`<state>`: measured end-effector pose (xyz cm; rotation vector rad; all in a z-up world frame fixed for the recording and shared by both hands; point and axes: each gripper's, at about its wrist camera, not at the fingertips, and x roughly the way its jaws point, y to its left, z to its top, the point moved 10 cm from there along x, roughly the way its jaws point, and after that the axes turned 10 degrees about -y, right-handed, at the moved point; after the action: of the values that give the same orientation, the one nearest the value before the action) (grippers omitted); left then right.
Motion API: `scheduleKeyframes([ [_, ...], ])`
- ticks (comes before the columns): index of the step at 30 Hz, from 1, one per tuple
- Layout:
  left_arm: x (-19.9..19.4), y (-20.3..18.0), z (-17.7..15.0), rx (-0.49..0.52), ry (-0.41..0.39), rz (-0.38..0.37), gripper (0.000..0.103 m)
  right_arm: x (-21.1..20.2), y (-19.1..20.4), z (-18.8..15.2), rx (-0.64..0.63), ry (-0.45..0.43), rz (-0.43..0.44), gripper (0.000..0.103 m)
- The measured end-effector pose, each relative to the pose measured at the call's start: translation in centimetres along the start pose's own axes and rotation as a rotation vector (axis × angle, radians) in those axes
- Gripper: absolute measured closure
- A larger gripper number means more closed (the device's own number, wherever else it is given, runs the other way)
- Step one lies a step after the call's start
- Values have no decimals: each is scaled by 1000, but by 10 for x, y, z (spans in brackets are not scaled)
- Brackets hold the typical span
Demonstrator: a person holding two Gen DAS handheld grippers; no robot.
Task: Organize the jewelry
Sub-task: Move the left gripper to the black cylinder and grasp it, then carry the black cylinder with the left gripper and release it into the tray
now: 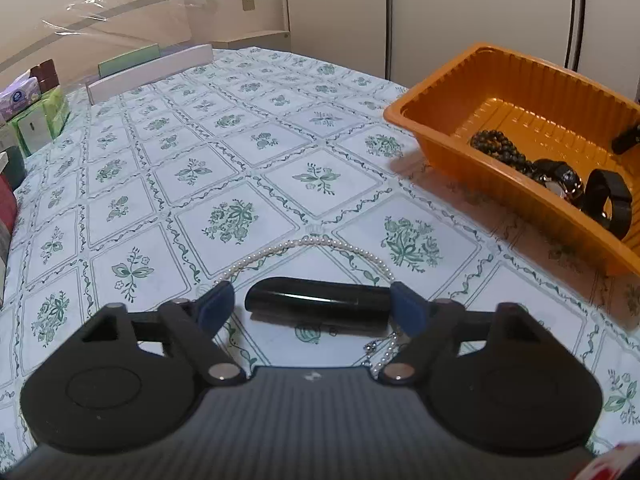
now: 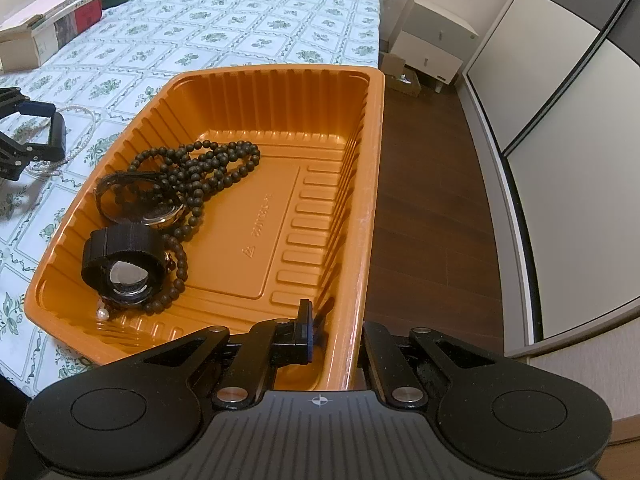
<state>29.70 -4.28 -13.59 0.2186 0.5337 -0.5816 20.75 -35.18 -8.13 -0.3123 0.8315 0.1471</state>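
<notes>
The black tube (image 1: 318,300) lies crosswise on the tablecloth (image 1: 192,128) between my left gripper (image 1: 312,304) fingers, spread wide and not yet clamping. A pearl necklace (image 1: 304,245) loops around it, likely to snag. My right gripper (image 2: 334,336) pinches the orange tray (image 2: 372,184) wall, steadying it, I judge, for deposits beside the dark beads (image 2: 208,168).
</notes>
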Motion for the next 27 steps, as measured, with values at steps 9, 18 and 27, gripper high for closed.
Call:
scheduleKeyframes([
  [9, -3, 0, -1, 15, 12, 27, 27, 0, 0, 0, 0, 0, -1, 99],
  [18, -26, -6, 7, 30, -1, 108, 28, 1, 0, -1, 2, -1, -1, 99],
  [27, -45, -24, 10, 36, -17, 106, 28, -1, -1, -1, -1, -7, -2, 99],
])
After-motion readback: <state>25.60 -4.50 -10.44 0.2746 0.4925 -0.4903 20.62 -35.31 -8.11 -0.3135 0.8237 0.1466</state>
